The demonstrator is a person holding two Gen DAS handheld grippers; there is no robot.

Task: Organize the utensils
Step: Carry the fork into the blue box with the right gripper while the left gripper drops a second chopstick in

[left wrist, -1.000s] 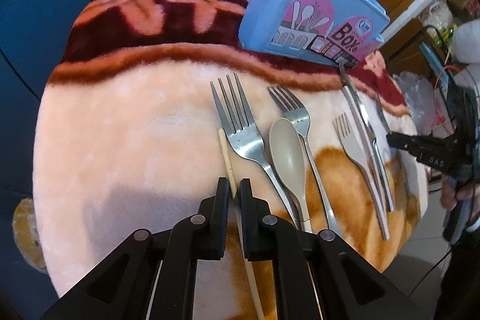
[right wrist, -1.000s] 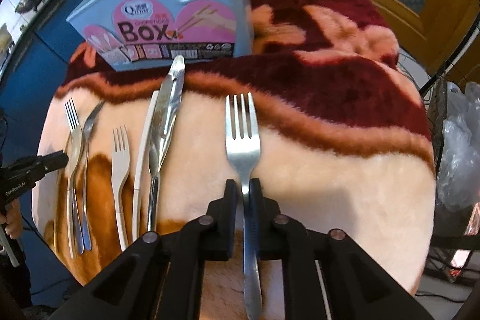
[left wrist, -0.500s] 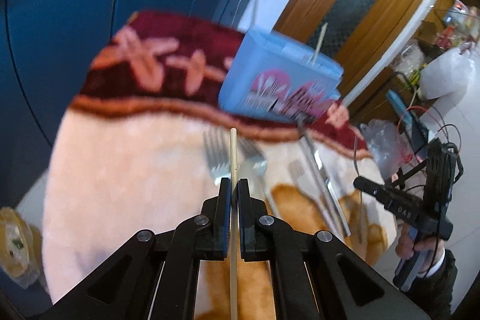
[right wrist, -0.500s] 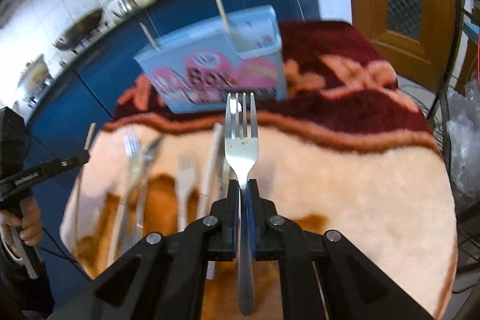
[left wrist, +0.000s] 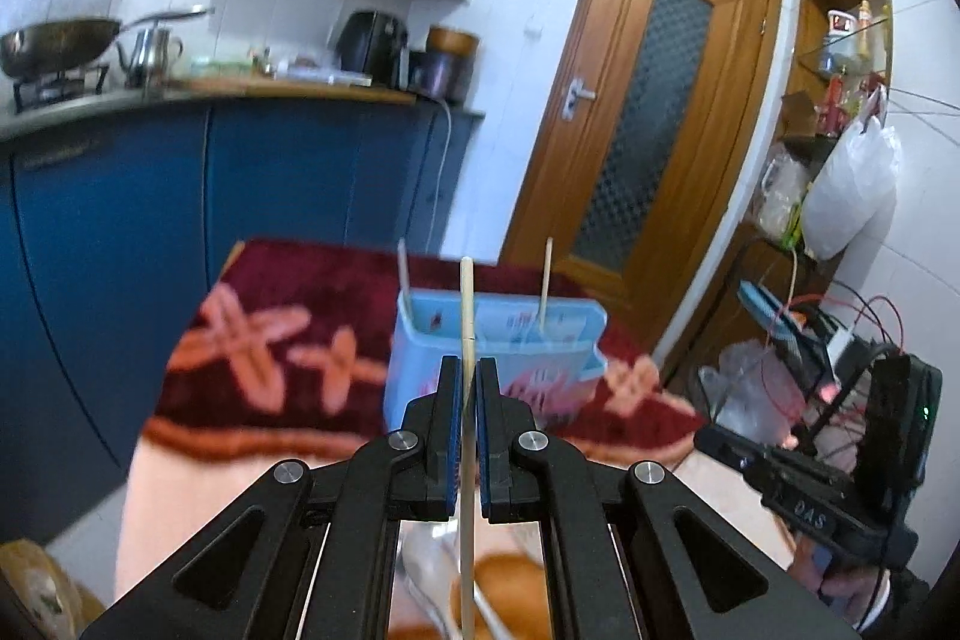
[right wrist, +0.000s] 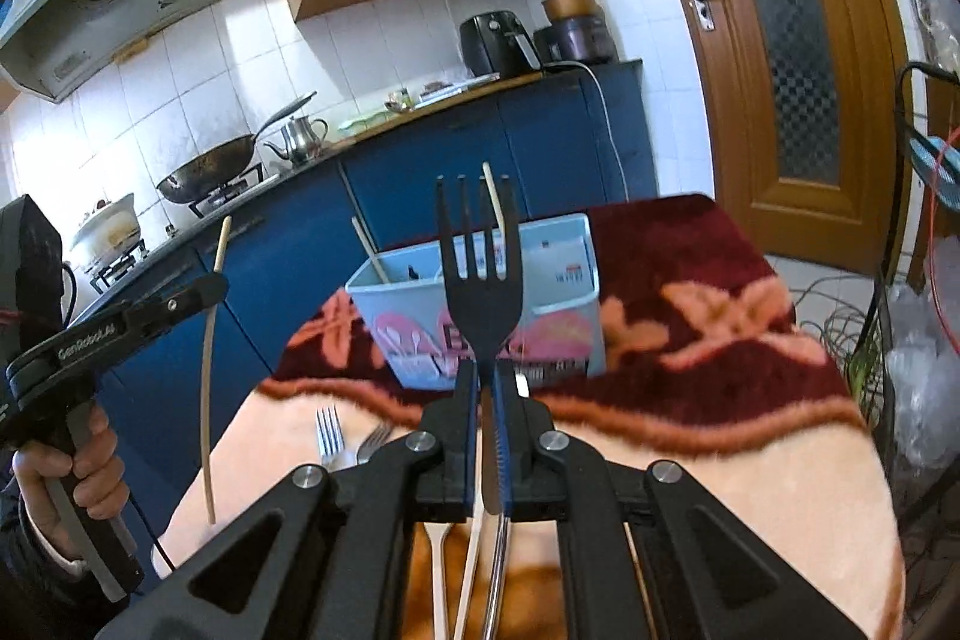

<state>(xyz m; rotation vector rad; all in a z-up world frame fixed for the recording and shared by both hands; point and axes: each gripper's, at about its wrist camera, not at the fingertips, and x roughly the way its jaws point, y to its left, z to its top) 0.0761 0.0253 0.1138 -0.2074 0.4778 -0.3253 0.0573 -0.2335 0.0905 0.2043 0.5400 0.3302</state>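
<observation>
Two views, left wrist first. Left tool (left wrist: 470,370) clamped on a wooden chopstick (left wrist: 466,304), held clear of the worktop (left wrist: 180,484) with the stick's tip pointing up past the fingertips and its tail running back between the arms. Straight ahead, partly behind the fingertips, a light-blue utensil box (left wrist: 540,340) standing upright on the dark-red part of the plush blanket (left wrist: 270,334), two more sticks already poking out of its top. Low at the right edge, right tool (left wrist: 726,451) seen side-on, gripped by a hand (left wrist: 840,586). Blurred spoon or fork shapes below the tool arms, too smeared to name.

Right wrist view next. Right tool (right wrist: 489,370) closed on the handle of a metal fork (right wrist: 480,274), tines up and dark against the light, raised off the blanket (right wrist: 750,472). Utensil box (right wrist: 564,292) directly behind the fork, upright, with two sticks leaning inside. Lying on the peach part of the blanket, left of the fingertips, two forks (right wrist: 329,433), with further handles passing under the tool arms. At left, left tool (right wrist: 219,280) pinching its chopstick (right wrist: 210,376) near the upper end, the rest hanging down, the hand (right wrist: 78,466) on its grip.
</observation>
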